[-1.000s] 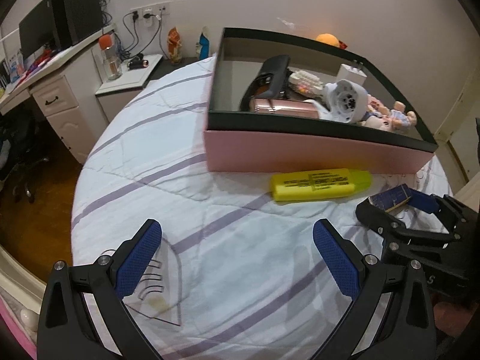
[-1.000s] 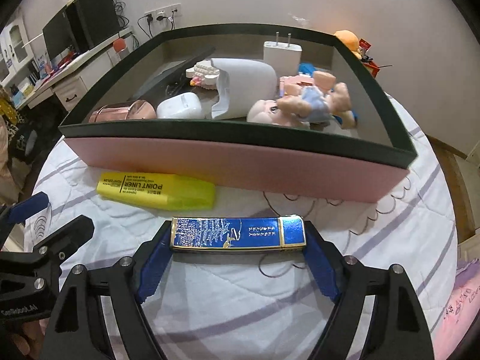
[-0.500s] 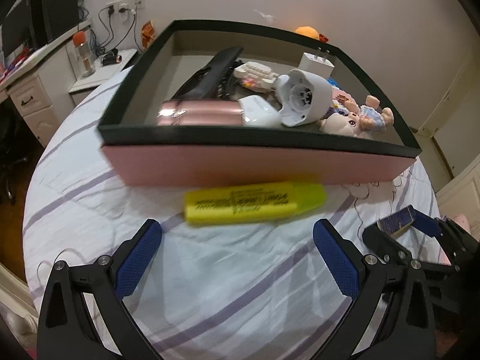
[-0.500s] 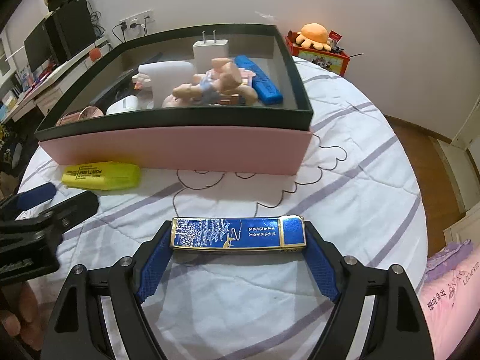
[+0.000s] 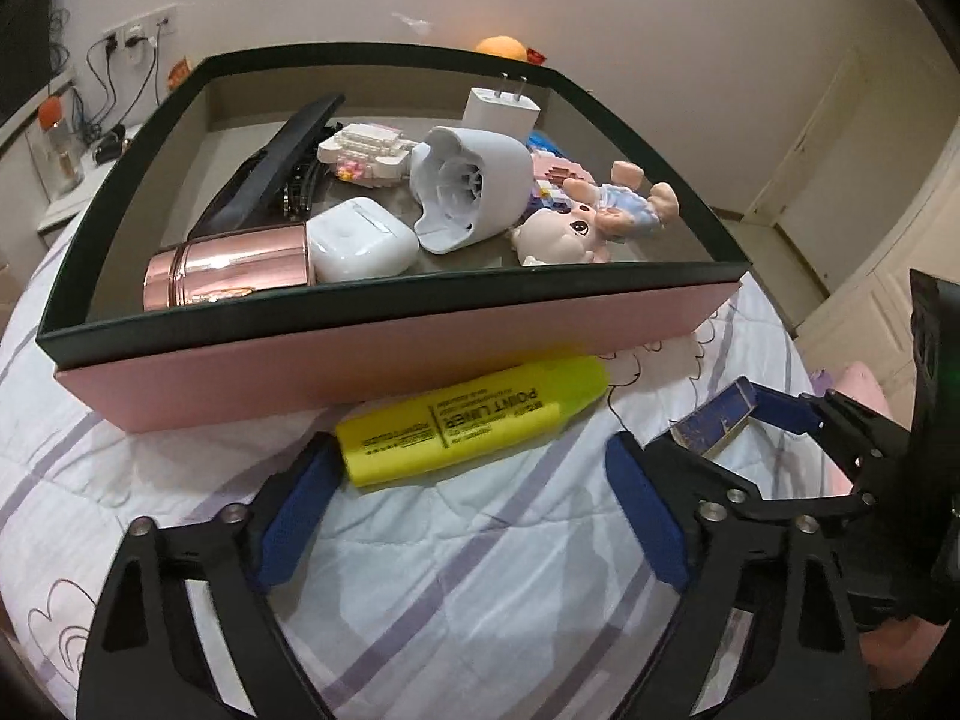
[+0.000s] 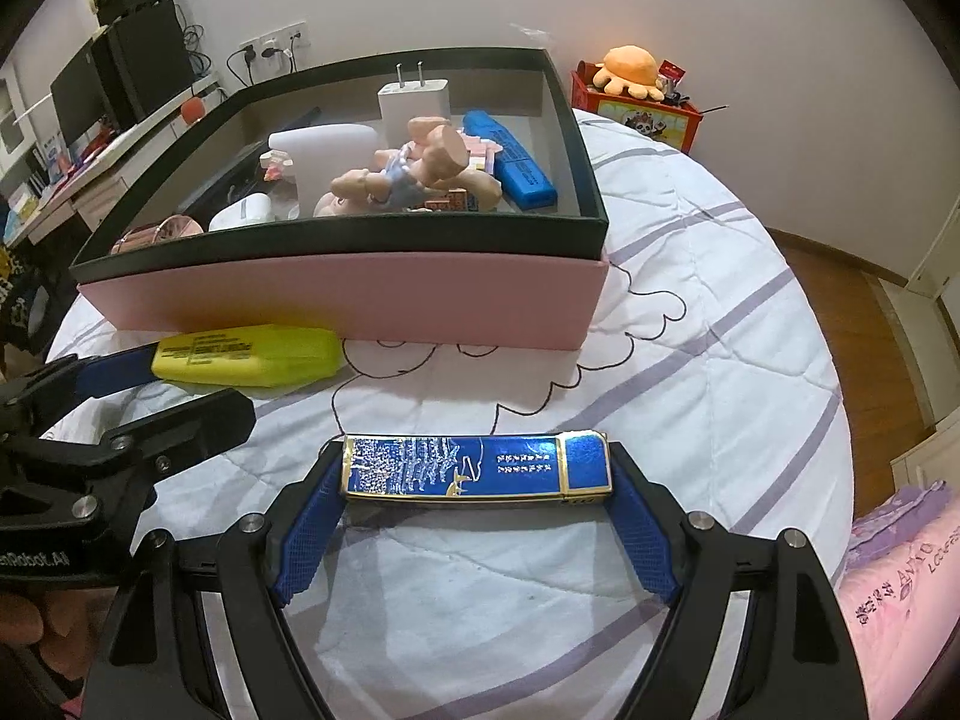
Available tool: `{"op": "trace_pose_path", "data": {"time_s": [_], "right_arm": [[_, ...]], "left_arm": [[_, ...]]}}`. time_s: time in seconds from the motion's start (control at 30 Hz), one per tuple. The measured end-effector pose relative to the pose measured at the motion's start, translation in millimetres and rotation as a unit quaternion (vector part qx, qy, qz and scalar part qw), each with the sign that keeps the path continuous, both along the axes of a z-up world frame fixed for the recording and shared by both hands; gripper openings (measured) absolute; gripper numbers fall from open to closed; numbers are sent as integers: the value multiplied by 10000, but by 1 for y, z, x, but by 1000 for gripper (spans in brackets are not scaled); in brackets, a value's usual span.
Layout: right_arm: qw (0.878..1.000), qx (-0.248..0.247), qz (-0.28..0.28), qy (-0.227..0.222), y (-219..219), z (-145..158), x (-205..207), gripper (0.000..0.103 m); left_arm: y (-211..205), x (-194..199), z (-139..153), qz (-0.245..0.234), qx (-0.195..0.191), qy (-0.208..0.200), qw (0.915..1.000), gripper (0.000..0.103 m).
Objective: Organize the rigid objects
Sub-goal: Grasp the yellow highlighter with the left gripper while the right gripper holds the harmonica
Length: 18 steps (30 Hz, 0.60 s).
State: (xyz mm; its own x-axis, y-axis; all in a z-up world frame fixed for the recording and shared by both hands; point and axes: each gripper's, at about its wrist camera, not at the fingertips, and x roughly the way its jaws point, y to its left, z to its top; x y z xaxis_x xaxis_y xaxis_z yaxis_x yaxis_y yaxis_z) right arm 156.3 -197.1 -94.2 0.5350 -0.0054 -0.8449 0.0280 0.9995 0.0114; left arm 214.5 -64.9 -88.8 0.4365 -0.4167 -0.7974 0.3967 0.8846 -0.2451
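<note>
A yellow highlighter [image 5: 474, 420] lies on the bed cover against the front wall of a pink box with a dark rim [image 5: 384, 354]. My left gripper [image 5: 474, 474] is open; its left finger touches the highlighter's near end, its right finger stands apart. The highlighter also shows in the right wrist view [image 6: 246, 355]. My right gripper [image 6: 477, 480] is shut on a blue and gold lighter [image 6: 477, 469], held crosswise above the cover. The lighter also shows in the left wrist view [image 5: 717, 423].
The box [image 6: 342, 300] holds a pink metal tube [image 5: 228, 273], a white earbud case [image 5: 360, 239], a white fan [image 5: 474, 186], a doll [image 5: 594, 216], a charger [image 5: 501, 108], a blue marker [image 6: 510, 159] and other items. A desk [image 6: 90, 150] stands far left.
My left gripper has moved forward and right to the highlighter, its left finger now at the pen's end. My right gripper, still holding the lighter, has swung right of the box front.
</note>
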Motion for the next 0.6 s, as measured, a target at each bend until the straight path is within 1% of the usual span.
{"op": "trace_pose_path", "data": {"time_s": [0.03,0.1,0.13,0.3,0.37,0.43,0.47,0.5,0.6], "right_arm": [[10000,2,-3,3,0,0,0,83],[10000,2,-31,-3,-2,1,0,83],[10000,-2,-57,-4,-3,1,-1,83],[9998,-61,-200,-14,-13,4,-4,83],[9996,-73,-284,-14,-19,4,-7,83],[9993,-83,-353,-6,-25,4,-8,83],[9992,-87,-381,-2,-27,4,-9,83],[9991,-94,-406,0,-29,5,-10,83],[9989,-93,-464,1,-34,6,-10,83]], "left_arm": [[-1,3,0,1,40,-11,10000,80],[-3,5,1,-1,251,-86,9996,68],[-5,5,1,-18,374,-134,9992,67],[-16,3,1,-191,836,-375,9956,70],[-27,-3,-2,-332,1189,-579,9907,69],[-34,-7,-3,-463,1279,-708,9882,66],[-36,-8,-2,-556,1292,-727,9874,61],[-38,-10,-1,-626,1326,-747,9864,59],[-47,-19,-1,-973,1470,-859,9806,58]]}}
